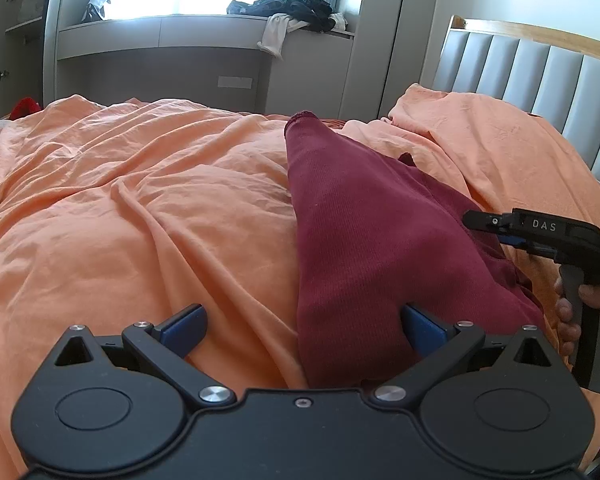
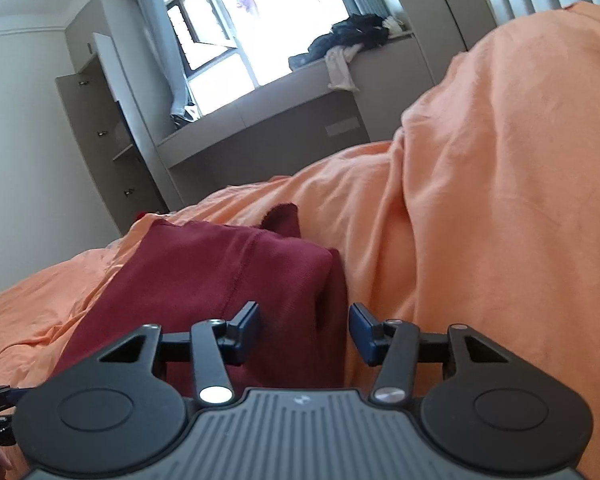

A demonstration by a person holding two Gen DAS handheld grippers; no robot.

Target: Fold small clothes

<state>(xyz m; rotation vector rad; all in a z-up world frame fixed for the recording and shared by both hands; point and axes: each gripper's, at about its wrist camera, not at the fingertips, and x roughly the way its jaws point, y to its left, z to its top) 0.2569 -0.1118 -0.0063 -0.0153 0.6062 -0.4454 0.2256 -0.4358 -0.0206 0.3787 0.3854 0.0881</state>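
A dark red knit garment (image 1: 360,220) lies lengthwise on the orange duvet (image 1: 120,200), narrow end away from me. My left gripper (image 1: 304,330) stands wide open low over its near end; the right pad is over the cloth and the left pad over the duvet. My right gripper (image 1: 484,226) comes in from the right at the garment's right edge, held by a hand (image 1: 568,312). In the right wrist view the garment (image 2: 220,272) shows a folded edge between the part-open fingers of the right gripper (image 2: 305,332), and the pads are not pressing on it.
An orange pillow (image 1: 480,140) lies against the grey padded headboard (image 1: 540,68) at the right. Beyond the bed, a window ledge carries a pile of dark clothes (image 1: 296,6). A red item (image 1: 24,106) sits at the bed's far left.
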